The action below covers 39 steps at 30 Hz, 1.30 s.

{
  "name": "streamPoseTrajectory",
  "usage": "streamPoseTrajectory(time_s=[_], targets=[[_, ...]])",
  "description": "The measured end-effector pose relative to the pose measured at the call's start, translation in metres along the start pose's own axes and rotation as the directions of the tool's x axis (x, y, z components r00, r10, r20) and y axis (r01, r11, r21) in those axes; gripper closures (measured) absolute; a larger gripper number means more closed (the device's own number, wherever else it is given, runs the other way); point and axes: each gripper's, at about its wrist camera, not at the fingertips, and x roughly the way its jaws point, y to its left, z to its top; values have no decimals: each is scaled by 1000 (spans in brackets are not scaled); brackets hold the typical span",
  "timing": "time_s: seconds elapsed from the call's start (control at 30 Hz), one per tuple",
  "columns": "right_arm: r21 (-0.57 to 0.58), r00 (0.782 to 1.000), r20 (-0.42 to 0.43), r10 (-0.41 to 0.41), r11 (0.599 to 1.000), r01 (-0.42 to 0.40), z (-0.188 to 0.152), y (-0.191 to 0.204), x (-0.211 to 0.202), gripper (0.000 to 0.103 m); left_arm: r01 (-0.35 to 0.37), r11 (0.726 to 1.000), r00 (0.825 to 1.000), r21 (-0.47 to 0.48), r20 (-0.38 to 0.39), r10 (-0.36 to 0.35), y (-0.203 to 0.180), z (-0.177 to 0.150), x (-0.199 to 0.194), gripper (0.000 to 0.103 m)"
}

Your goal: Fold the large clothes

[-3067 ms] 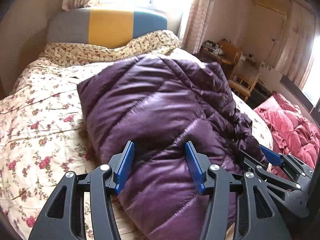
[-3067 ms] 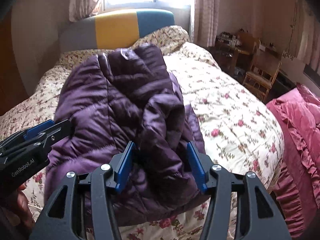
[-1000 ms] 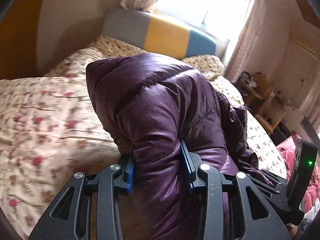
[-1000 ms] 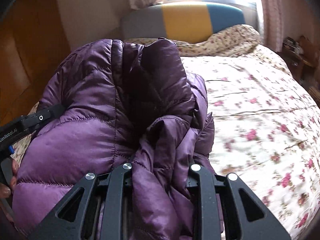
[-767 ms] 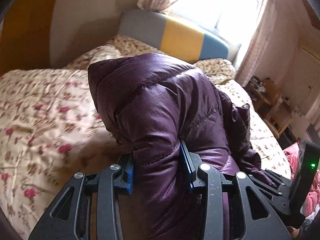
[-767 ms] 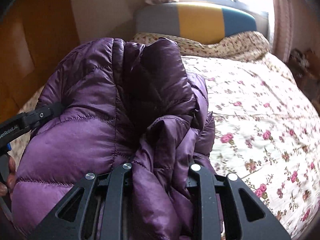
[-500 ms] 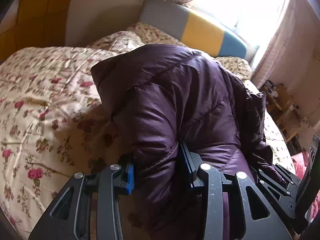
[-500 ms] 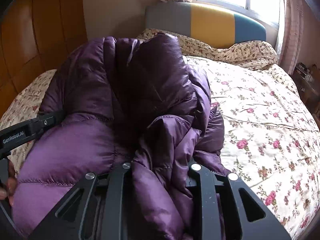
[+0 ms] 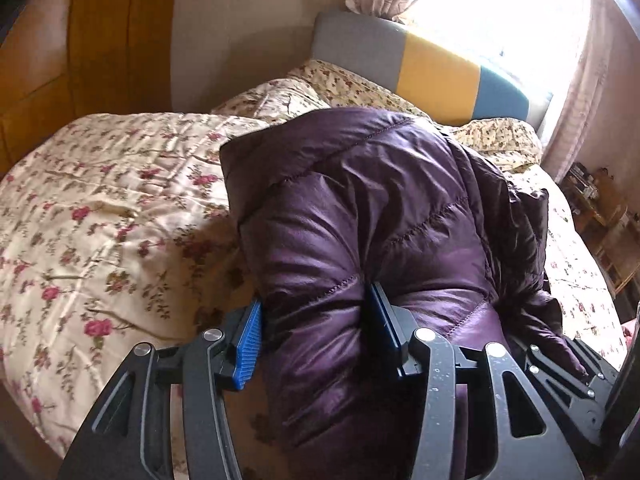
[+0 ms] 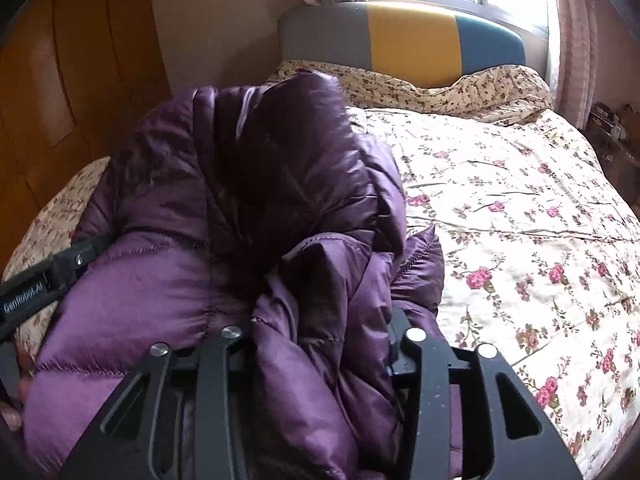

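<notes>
A puffy purple down jacket [image 9: 360, 208] lies bunched in a thick bundle on the floral bedspread [image 9: 100, 208]. My left gripper [image 9: 316, 320] has the near left end of the bundle between its blue pads [image 9: 248, 340]; its jaws are opening and the padding still fills the gap. In the right wrist view the jacket [image 10: 224, 200] heaps up, and a loose fold sits between the jaws of my right gripper [image 10: 320, 332], which are also opening; its pads are buried in fabric. The left gripper [image 10: 48, 280] shows at the left edge.
A grey, yellow and blue headboard [image 10: 404, 40] stands under a bright window with curtains [image 9: 600, 60]. Wooden panelling [image 9: 72, 52] runs along the left. Bare floral bedspread [image 10: 520, 220] spreads to the right of the jacket. A wooden desk [image 9: 600, 200] stands beyond the bed.
Both grippers carried the bundled jacket leftward and lowered it onto the bedspread. Both pairs of jaws now stand wider around the fabric than half a second ago.
</notes>
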Motion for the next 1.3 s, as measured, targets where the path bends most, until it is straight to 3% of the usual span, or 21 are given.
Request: streamPoseTrajectory(time_s=[0.07,0.37,0.67,0.97,1.3], targets=[[5,1000,13,-14,1000,14,1,3,-10,55,-4,1000,1000,-3,9,4,0,0,-8,54],[-1,996,84,-37,999,37,29,-1,-34,47,4,1000,997,25,82,-6,-8,4,-39,52],[-41,984,178,-17,999,25,55,16,-64,44,32,999,995,31,95,-35,-14,8,-43,52],[-68,992,121,-23,997,31,76,29,-35,46,42,999,996,32,78,-45,-18,11,-32,52],[-45,997,21,-69,997,70,70,15,4,51,72,997,997,9,32,-72,-21,19,-13,52]])
